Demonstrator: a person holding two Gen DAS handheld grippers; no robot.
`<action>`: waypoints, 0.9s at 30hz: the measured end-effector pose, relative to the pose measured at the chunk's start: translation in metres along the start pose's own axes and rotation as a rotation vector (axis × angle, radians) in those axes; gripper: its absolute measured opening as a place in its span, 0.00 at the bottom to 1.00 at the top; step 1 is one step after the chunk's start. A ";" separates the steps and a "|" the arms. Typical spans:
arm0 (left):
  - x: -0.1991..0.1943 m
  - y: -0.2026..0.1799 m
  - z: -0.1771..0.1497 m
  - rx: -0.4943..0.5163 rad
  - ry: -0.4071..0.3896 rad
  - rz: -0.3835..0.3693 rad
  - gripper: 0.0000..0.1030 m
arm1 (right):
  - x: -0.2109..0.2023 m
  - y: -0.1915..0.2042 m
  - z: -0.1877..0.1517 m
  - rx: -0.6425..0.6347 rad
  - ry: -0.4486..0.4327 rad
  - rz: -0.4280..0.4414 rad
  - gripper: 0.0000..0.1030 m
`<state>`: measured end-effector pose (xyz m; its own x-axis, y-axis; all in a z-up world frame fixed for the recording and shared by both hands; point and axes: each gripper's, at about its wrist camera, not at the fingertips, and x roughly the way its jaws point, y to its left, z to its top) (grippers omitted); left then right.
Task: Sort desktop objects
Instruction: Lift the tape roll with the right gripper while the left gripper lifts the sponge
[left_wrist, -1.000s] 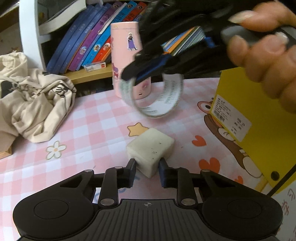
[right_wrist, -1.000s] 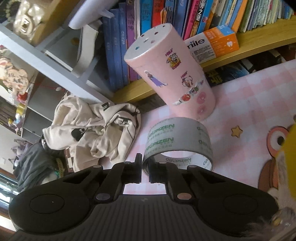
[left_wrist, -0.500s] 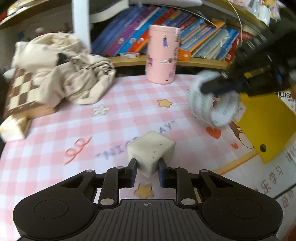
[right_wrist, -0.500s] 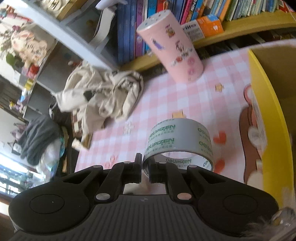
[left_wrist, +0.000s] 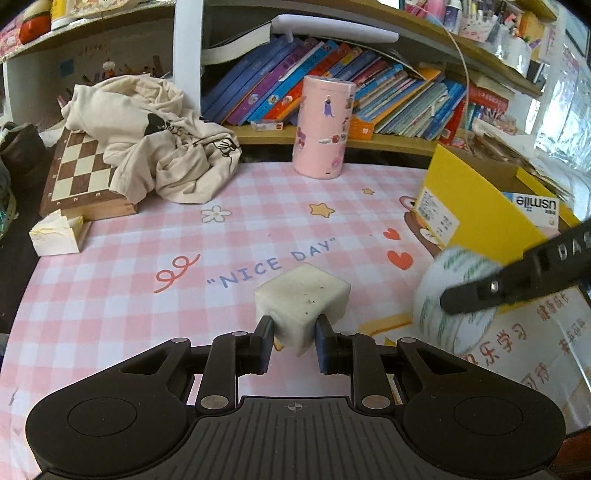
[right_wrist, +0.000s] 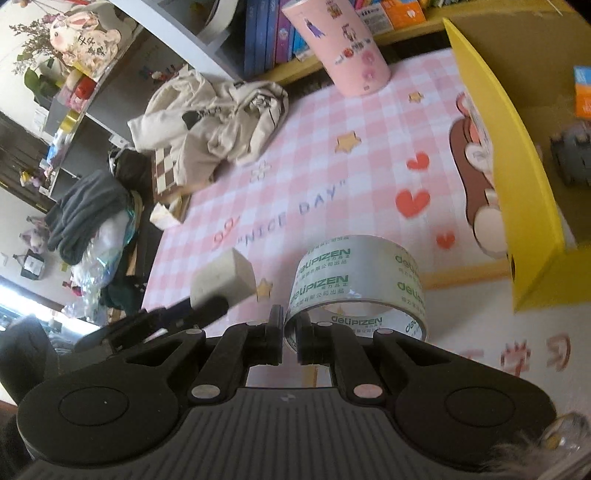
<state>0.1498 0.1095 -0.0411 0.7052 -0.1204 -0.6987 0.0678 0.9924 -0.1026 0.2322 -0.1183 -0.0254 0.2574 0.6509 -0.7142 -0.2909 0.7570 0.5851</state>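
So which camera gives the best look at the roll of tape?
The right wrist view: the tape roll sits sharp and close, printing readable, pinched by the right gripper. The left wrist view shows it blurred at the edge, partly hidden.

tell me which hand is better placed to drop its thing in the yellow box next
Likely the right. The right gripper holds the tape roll just beside the yellow box. The left gripper, gripping the white cube, is farther from it.
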 end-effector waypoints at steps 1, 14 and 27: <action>-0.002 -0.001 -0.001 0.002 0.000 -0.002 0.21 | -0.001 0.000 -0.004 0.004 0.002 -0.002 0.06; -0.025 -0.013 -0.012 0.033 -0.016 -0.062 0.21 | -0.017 -0.006 -0.045 0.076 -0.006 -0.020 0.06; -0.032 -0.013 -0.013 0.053 -0.043 -0.101 0.12 | -0.025 -0.007 -0.059 0.112 -0.020 -0.038 0.06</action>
<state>0.1173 0.0997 -0.0263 0.7225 -0.2199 -0.6554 0.1765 0.9753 -0.1327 0.1735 -0.1435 -0.0346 0.2852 0.6220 -0.7292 -0.1763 0.7819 0.5980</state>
